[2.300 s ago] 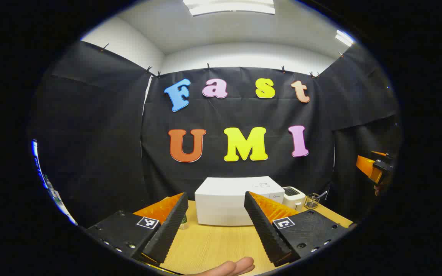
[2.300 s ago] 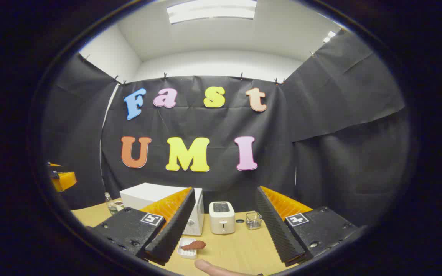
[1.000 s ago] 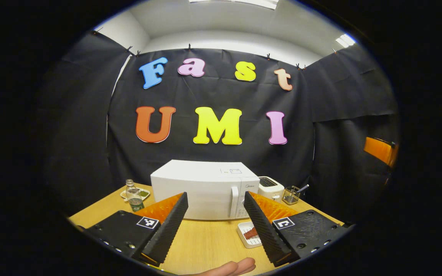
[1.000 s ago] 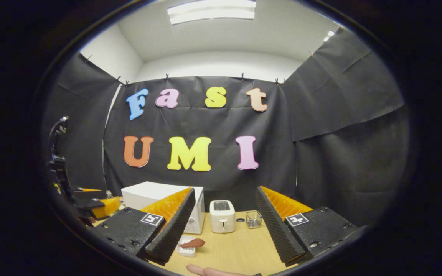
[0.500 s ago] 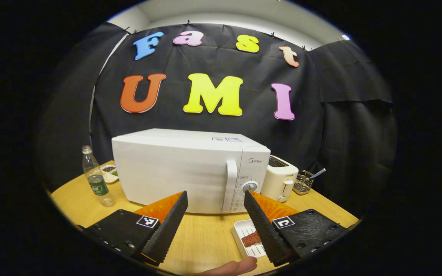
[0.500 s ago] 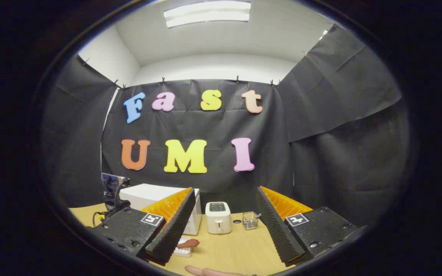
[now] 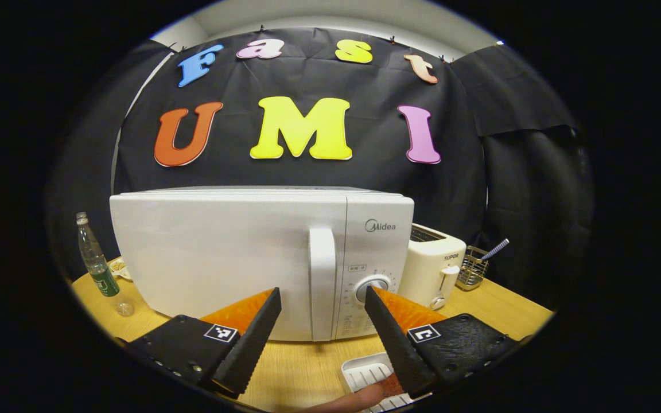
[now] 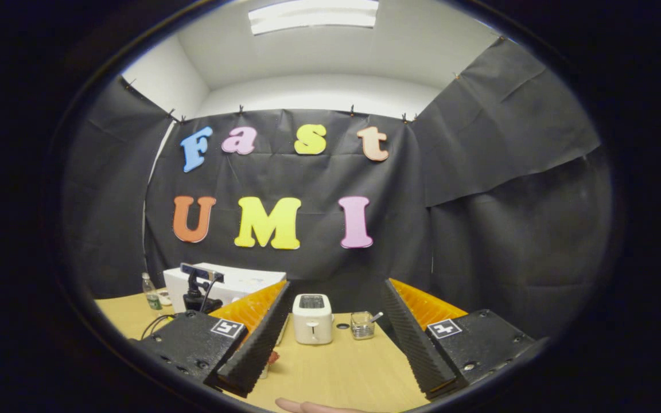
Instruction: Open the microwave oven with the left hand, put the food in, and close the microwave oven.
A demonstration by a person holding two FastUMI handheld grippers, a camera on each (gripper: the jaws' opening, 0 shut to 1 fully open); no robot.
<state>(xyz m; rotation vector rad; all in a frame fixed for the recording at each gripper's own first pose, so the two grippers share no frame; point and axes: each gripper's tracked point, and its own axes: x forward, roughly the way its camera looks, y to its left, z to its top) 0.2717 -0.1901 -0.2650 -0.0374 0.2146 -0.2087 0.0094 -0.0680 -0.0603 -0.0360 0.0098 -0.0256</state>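
Observation:
The white microwave (image 7: 233,252) stands close ahead with its door shut. Its upright handle (image 7: 323,275) lines up with the gap of my left gripper (image 7: 322,289), which is open and apart from it. A white tray (image 7: 362,371) holding a reddish piece of food (image 7: 391,384) lies on the table below the control panel, partly behind one finger. My right gripper (image 8: 336,284) is open and holds nothing, farther back. From there the microwave (image 8: 238,282) sits far left, and the food (image 8: 273,357) peeks out beside a finger.
A white toaster (image 7: 435,265) and a wire basket (image 7: 474,269) stand right of the microwave. A bottle (image 7: 96,264) and a small dish (image 7: 117,265) stand to its left. The wooden table (image 8: 336,373) spreads below. A thumb tip (image 7: 359,396) shows at the bottom edge.
My left gripper has moved in towards the microwave and lower, so the door handle now lines up with its gap. The right gripper has barely shifted. Both stay open.

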